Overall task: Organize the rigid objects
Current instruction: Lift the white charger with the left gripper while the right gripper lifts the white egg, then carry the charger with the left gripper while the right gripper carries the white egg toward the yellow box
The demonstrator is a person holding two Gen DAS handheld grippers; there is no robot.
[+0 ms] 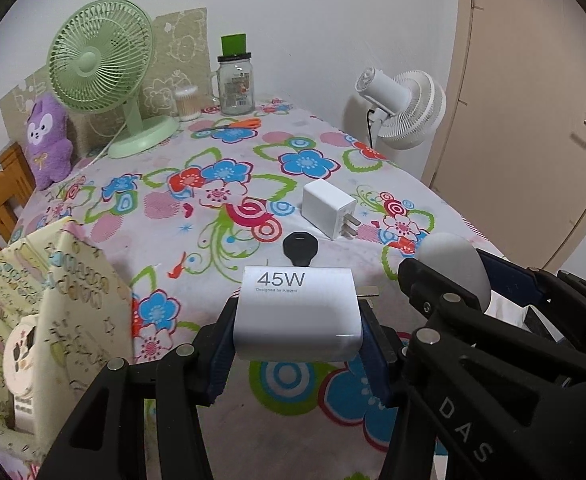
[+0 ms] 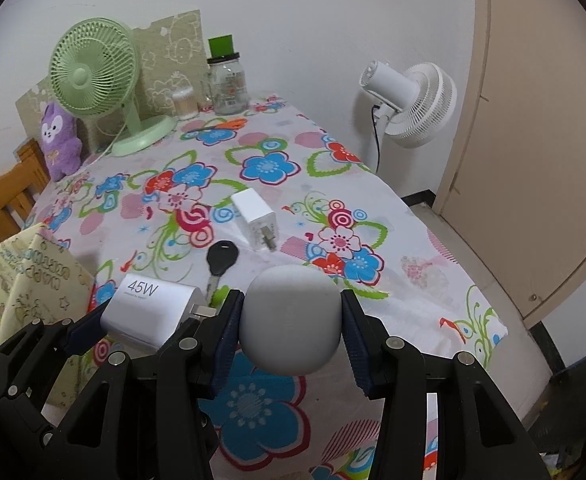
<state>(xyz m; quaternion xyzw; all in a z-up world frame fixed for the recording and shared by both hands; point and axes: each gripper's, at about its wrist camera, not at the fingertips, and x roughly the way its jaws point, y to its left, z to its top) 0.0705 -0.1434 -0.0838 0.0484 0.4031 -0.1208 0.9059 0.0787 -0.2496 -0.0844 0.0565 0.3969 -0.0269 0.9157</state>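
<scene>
On my far left I see a yellow cloth bag (image 1: pixel 33 312) with little cartoon pictures, standing on the flowery tablecloth (image 1: pixel 221 208). Next comes my left gripper (image 1: pixel 299 320). Its two blue pads press on the sides of a white charger block (image 1: pixel 299 312) (it says 45W on top), so it is holding that block up off the cloth. Past the block lies a black key (image 2: pixel 221 258), flat on the cloth. A little further back sits a small white plug (image 2: pixel 255 216) with its metal pins sticking out, well apart from both grippers. Then comes my right gripper (image 2: pixel 291 328). Its pads squeeze a round grey egg-shaped thing (image 2: pixel 291 324) and hold it above the cloth, just beside the charger block.
</scene>
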